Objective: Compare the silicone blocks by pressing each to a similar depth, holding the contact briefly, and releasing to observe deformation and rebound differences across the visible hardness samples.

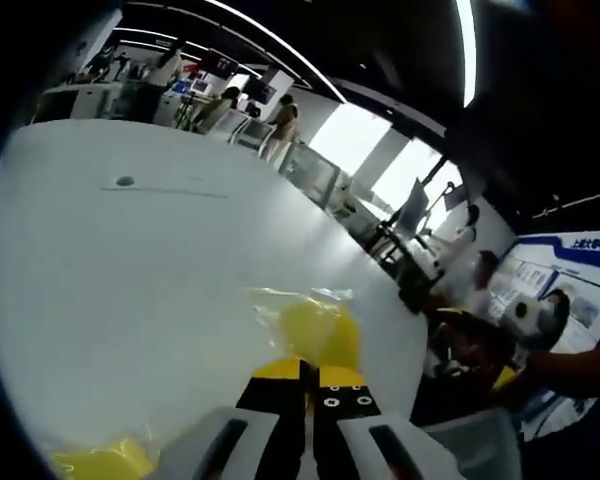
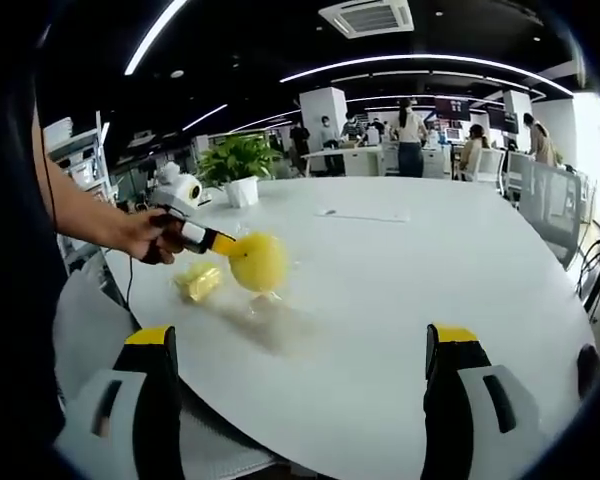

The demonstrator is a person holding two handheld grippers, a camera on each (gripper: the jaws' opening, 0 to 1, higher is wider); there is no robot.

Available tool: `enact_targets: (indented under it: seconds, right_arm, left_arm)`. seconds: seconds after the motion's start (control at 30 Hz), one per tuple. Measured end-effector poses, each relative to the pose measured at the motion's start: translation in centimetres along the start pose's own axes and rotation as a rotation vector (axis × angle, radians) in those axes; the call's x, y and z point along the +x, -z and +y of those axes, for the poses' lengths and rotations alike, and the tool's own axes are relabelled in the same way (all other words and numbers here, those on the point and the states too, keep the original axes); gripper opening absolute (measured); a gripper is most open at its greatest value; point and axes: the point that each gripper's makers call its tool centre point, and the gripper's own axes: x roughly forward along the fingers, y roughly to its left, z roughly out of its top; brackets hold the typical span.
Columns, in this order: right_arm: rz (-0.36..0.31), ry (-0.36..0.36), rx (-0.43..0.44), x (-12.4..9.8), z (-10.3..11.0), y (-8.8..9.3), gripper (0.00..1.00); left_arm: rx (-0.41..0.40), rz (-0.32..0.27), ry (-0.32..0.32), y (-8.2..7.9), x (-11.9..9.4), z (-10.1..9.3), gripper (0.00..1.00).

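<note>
Two yellow silicone pieces are in play, and we have our left claw [image 2: 218,243] closed tight, its yellow tips brought together and pushed into the round yellow block [image 2: 258,261], which sits in a clear wrapper on the white counter [image 2: 400,270]. In the left gripper view that block [image 1: 320,332] bulges just beyond our own tips [image 1: 312,378], touching them, so we judge this to be the press-and-hold part of the comparison. Closed jaws make a single blunt nose, which suits poking to a set depth better than pinching would.

Our second sample [image 2: 199,281], a smaller, paler yellow lump in its wrapper, lies just beside the pressed block, on the near side of the left claw, and we see its edge low at the left of the left gripper view [image 1: 92,462]. Keeping it that close lets us swing across with little travel.

Our right claw [image 2: 305,370] stands wide open, gripping nothing, held back from the edge of the counter and well apart from both samples. From there it gives us a clear look at the contact.

Our hand [image 2: 148,236] grips the left tool from behind. How deep the dent goes we cannot tell, since the wrapper glare hides the surface. Next we would lift off and watch for rebound, then press the paler lump.
</note>
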Motion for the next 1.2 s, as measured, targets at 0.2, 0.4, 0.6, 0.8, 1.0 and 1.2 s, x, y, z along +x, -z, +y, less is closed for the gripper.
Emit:
enact_targets:
  seconds: [0.2,0.4,0.6,0.8,1.0,1.2]
  right_arm:
    - [-0.046,-0.028,0.005,0.7,0.5,-2.9,0.97]
    - [-0.038,-0.066,-0.011,1.5,1.3,-5.1,0.97]
    - [-0.086,-0.096,-0.013,1.7,2.1,-8.2,0.97]
    - [-0.157,-0.148,-0.048,2.0,3.7,-12.1,0.97]
    - [-0.164,-0.23,-0.063,2.7,5.7,-14.5,0.97]
    - [-0.22,-0.32,-0.045,3.4,8.3,-17.8,0.84]
  left_arm:
    - [0.036,-0.102,0.041,-3.5,-1.6,-2.0,0.0]
    - [0.071,-0.193,0.082,-6.8,-3.5,-4.2,0.0]
    - [0.132,-0.253,0.117,-9.1,-6.1,-6.5,0.0]
    - [0.169,-0.282,0.143,-10.4,-7.7,-8.3,0.0]
    - [0.179,-0.312,0.146,-10.7,-9.0,-9.5,0.0]
    - [0.181,-0.327,0.149,-10.2,-10.6,-10.5,0.0]
